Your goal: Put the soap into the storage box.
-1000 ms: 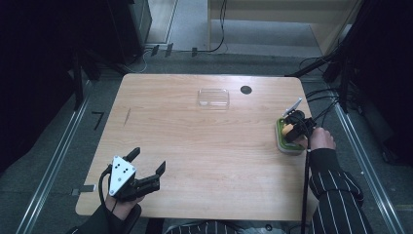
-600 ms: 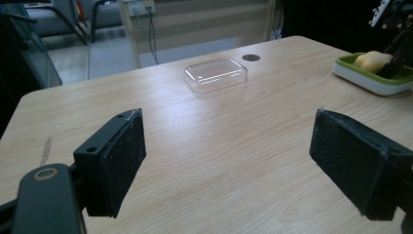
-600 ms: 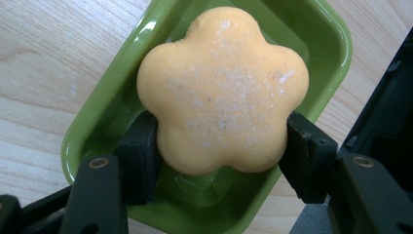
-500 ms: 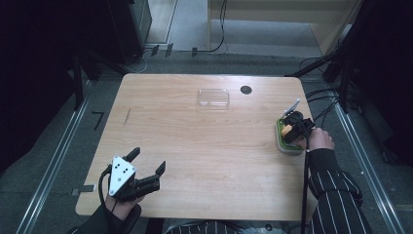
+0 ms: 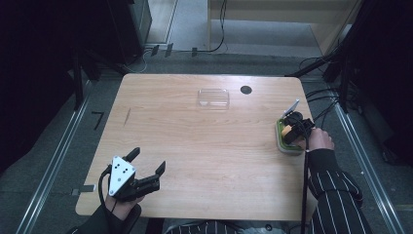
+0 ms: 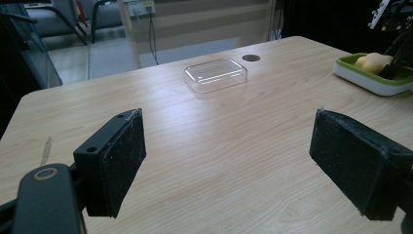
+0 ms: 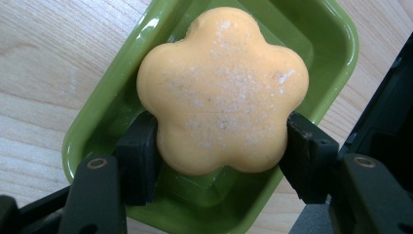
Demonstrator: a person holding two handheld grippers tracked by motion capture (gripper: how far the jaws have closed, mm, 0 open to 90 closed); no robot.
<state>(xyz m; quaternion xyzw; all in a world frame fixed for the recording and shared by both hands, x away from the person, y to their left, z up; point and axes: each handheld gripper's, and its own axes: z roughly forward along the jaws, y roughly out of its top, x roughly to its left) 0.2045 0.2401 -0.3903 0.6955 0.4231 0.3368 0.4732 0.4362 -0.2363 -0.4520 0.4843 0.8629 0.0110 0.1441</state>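
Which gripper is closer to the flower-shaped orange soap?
The right. The right gripper has its jaws shut on the orange soap in the green dish. The left gripper hovers open across the table.

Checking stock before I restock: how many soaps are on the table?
1. A flower-shaped orange soap lies in the green dish at the table's right edge, clamped by the right gripper.

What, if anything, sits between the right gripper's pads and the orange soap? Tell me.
Nothing visible. The right gripper is shut on the orange soap, one pad at each side, in the green dish.
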